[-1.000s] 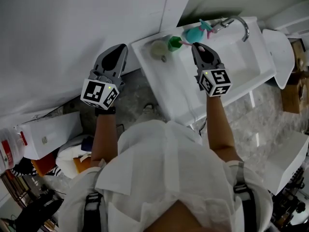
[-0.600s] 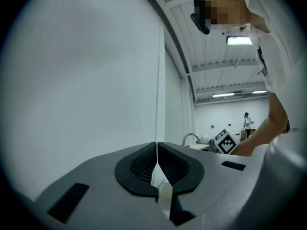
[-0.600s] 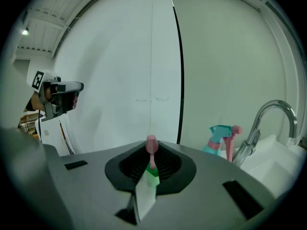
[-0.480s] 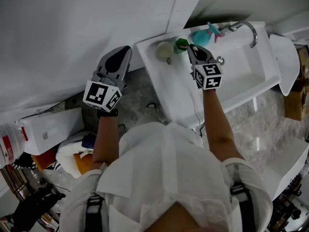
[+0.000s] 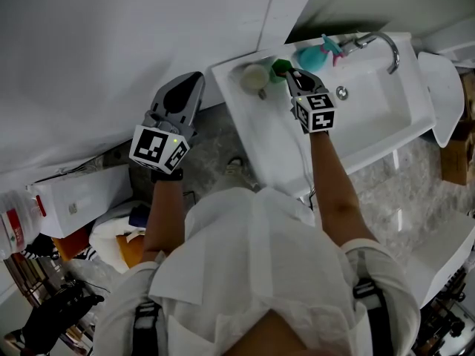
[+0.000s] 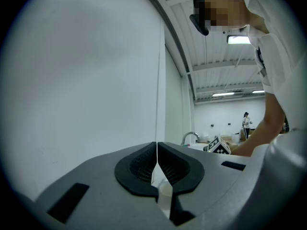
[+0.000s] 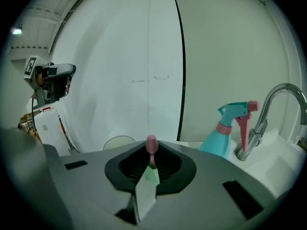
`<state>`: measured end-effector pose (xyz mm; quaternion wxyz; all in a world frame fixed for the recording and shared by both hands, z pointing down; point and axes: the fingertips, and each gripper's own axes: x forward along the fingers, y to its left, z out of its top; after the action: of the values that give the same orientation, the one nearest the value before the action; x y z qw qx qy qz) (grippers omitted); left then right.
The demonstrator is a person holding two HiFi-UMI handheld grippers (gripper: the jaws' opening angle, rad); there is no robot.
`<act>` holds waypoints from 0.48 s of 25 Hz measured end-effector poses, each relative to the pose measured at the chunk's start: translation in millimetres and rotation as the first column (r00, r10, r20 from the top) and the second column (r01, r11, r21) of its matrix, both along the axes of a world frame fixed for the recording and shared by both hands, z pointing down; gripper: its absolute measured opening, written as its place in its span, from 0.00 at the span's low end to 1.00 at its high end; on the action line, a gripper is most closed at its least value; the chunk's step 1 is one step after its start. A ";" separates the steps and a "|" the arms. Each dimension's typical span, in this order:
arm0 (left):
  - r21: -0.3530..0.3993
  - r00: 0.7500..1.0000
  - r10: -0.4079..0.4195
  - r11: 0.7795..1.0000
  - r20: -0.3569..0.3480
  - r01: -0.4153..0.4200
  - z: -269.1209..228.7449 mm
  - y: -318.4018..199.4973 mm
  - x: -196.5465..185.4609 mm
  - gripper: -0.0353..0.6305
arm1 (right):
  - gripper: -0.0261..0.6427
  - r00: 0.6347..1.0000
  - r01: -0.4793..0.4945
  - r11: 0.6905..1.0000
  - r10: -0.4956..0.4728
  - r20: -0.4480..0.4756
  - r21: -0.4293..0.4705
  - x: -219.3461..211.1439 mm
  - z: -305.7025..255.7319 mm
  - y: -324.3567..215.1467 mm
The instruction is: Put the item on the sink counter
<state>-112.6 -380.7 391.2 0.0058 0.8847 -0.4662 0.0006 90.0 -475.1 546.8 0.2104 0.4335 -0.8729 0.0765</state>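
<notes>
Right gripper view showed your right tool (image 7: 151, 153) clamped on the pink-capped green item (image 7: 152, 175) at the sink counter (image 5: 261, 136) rear edge. Judged light, rigid, smooth; hold mid-body. Your left tool (image 6: 157, 152) was closed, empty.

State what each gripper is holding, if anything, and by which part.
The right gripper grips a small green item by the pink neck at its top. The left gripper is shut and holds nothing.
</notes>
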 end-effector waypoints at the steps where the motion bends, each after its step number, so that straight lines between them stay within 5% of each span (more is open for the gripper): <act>1: -0.001 1.000 0.000 1.000 0.001 0.000 0.0 -0.3 0.2 0.08 | 0.08 1.000 0.000 1.000 0.000 -0.004 -0.002 -0.1 1.3 -0.3; 12: -0.006 1.000 -0.003 1.000 0.000 0.003 0.7 -2.9 -0.9 0.08 | 0.08 1.000 -0.019 0.999 0.019 -0.002 -0.027 2.0 10.5 -5.0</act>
<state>-113.5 -383.6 392.0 0.0084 0.8840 -0.4674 0.0019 92.0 -480.1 557.4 0.2162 0.4389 -0.8675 0.0902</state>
